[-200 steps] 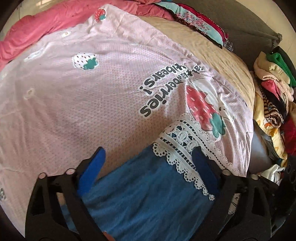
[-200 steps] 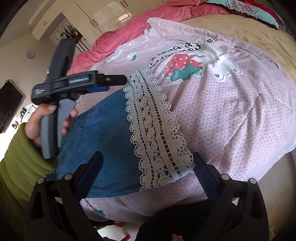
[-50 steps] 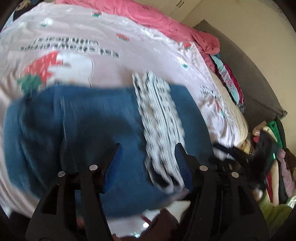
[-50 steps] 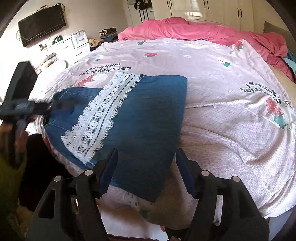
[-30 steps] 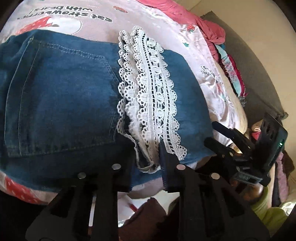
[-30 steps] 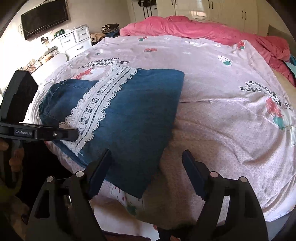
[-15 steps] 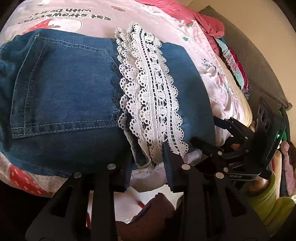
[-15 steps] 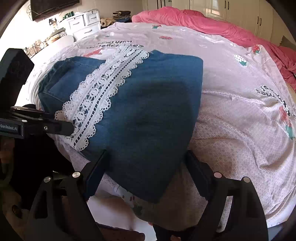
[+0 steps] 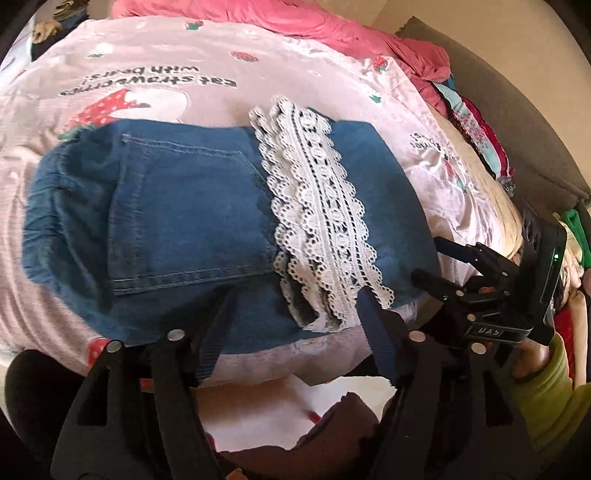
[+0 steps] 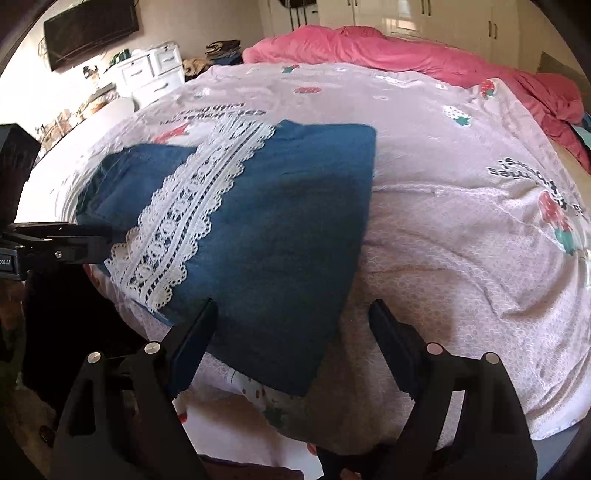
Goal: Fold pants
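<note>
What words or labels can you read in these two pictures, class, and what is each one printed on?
"eat strawberries with bears!": upside down on the pink bedsheet.
"UAS" or similar, partly legible: white label on the right gripper.
"...ootAI", cut off at the picture's edge: label on the left gripper.
Other sheet print at right: too warped to read.

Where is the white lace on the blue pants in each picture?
Left wrist view: the lace runs down the middle, a bit right of center, across the pants, ending just above the open left claw.
Right wrist view: the lace slants across the left half, up and left of the open right claw.
Shared landmark: the pink blanket bunched at the far side of the bed.
</note>
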`<state>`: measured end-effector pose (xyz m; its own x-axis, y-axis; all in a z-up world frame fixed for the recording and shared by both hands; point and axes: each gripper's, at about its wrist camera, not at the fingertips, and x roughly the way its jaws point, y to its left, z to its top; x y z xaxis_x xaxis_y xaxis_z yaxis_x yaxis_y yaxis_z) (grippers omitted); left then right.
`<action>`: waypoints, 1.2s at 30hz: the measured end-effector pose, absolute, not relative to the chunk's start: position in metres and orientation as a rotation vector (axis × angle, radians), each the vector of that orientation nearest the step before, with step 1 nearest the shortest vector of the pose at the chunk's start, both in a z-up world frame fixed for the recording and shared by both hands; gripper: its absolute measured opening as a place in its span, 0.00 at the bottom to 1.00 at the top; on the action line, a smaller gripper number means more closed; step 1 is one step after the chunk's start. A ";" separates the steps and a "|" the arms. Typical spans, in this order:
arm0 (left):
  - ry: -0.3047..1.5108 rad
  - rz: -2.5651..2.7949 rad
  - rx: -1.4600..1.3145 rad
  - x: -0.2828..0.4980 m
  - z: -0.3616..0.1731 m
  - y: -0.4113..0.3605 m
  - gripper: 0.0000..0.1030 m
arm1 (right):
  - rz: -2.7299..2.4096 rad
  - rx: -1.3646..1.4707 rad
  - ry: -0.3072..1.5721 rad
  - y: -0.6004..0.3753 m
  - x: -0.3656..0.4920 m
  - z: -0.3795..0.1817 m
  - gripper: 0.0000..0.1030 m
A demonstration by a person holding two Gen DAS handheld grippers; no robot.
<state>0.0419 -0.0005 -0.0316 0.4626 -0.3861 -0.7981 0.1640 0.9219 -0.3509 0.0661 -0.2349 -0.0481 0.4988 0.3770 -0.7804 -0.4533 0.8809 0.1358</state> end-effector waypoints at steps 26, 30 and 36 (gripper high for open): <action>0.921 -0.099 -0.224 0.010 -0.008 0.086 0.85 | 0.513 -0.084 0.835 -0.203 0.085 0.014 0.94; 0.926 -0.076 -0.250 0.008 -0.014 0.098 0.85 | 0.598 -0.115 0.836 -0.173 0.101 0.030 0.94; 0.923 -0.063 -0.290 0.007 -0.016 0.110 0.85 | 0.735 -0.179 0.865 -0.113 0.124 0.041 0.94</action>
<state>0.0067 0.1097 -0.0164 0.6047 -0.1775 -0.7765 -0.0696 0.9593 -0.2735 0.1240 -0.1135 0.0413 0.4236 0.5144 -0.7456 -0.6531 0.7438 0.1420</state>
